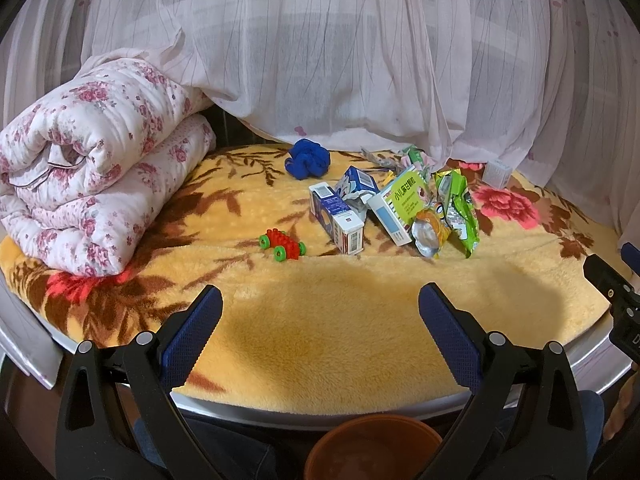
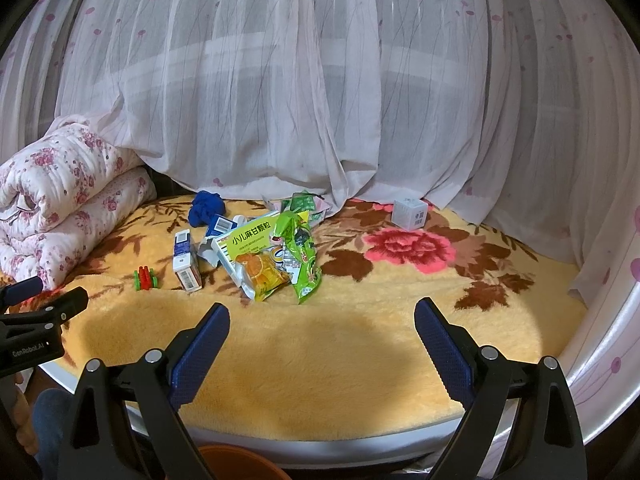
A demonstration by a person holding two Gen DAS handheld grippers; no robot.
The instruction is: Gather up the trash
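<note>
A heap of trash lies on the yellow flowered blanket (image 1: 320,312): a blue-and-white carton (image 1: 338,216), a crushed blue carton (image 1: 356,186), a green-and-white medicine box (image 1: 400,208), an orange snack bag (image 1: 430,232) and a green wrapper (image 1: 460,208). The right wrist view shows the same carton (image 2: 186,262), medicine box (image 2: 244,246), snack bag (image 2: 264,276) and green wrapper (image 2: 302,260). My left gripper (image 1: 320,304) is open and empty, short of the heap. My right gripper (image 2: 322,316) is open and empty, also short of it.
A red-and-green toy car (image 1: 282,245) sits left of the heap, a blue cloth ball (image 1: 308,159) behind it, a small white box (image 2: 409,213) far right. A rolled floral quilt (image 1: 88,180) lies left. A brown bucket rim (image 1: 376,448) stands below the bed edge. Sheer curtain behind.
</note>
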